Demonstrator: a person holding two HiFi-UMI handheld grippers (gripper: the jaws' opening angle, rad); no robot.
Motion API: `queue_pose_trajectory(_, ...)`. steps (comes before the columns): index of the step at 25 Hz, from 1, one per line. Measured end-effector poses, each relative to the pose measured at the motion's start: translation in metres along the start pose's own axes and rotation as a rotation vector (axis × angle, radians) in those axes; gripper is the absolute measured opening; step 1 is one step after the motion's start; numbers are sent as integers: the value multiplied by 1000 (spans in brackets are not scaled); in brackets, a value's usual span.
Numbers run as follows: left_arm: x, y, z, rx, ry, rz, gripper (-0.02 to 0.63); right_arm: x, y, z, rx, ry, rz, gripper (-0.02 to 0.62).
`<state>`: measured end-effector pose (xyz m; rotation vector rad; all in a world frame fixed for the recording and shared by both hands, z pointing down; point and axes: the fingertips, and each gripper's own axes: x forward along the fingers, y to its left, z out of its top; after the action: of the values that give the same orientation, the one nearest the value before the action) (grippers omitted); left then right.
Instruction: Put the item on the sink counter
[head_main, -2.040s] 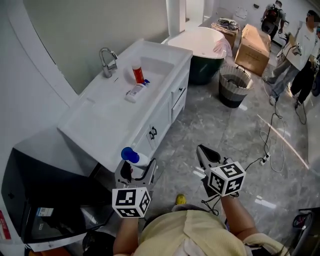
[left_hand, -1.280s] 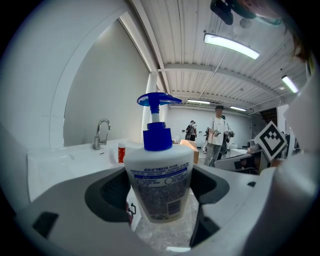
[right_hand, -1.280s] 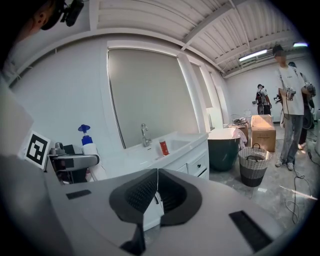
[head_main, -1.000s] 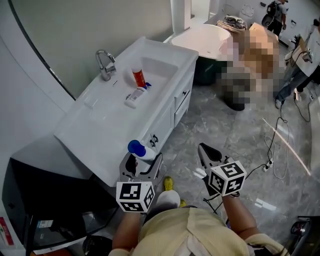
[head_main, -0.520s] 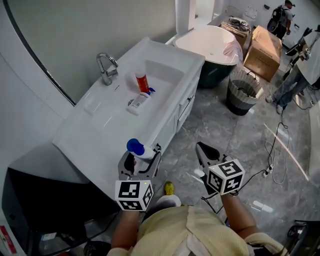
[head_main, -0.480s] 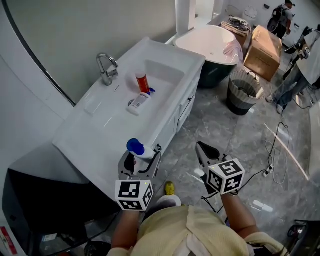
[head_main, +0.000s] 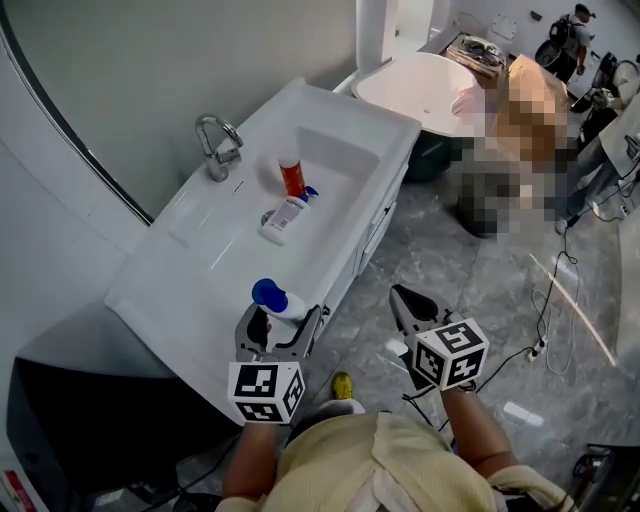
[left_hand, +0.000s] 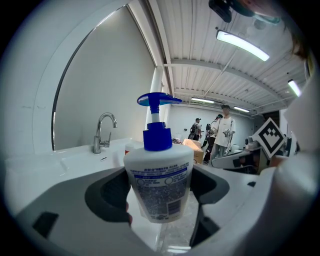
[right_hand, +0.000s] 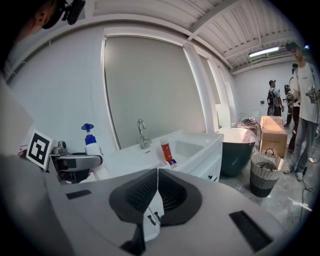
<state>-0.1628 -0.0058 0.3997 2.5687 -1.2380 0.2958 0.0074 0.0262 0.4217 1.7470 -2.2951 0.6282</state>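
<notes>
My left gripper is shut on a white pump bottle with a blue pump head. It holds the bottle upright just over the front edge of the white sink counter. In the right gripper view the same pump bottle shows at the left, beside the counter. My right gripper hangs over the grey floor to the right of the vanity, shut with nothing between its jaws.
On the counter stand a chrome tap, a red tube and a lying white tube beside the basin. A white bathtub, a basket, a cardboard box and people are farther right.
The view has drawn closer to the vanity. The left gripper and its pump bottle now sit over the counter's front edge. The right gripper keeps its place.
</notes>
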Motion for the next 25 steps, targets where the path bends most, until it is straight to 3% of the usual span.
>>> queue_pose_trajectory(14,27,23,8,-14,16,-18,388,33,-4,14,-3,10,-3,25)
queue_pose_trajectory(25,54,46,18,-26,-5,61,388,74,-22,38,-26,1,49,25)
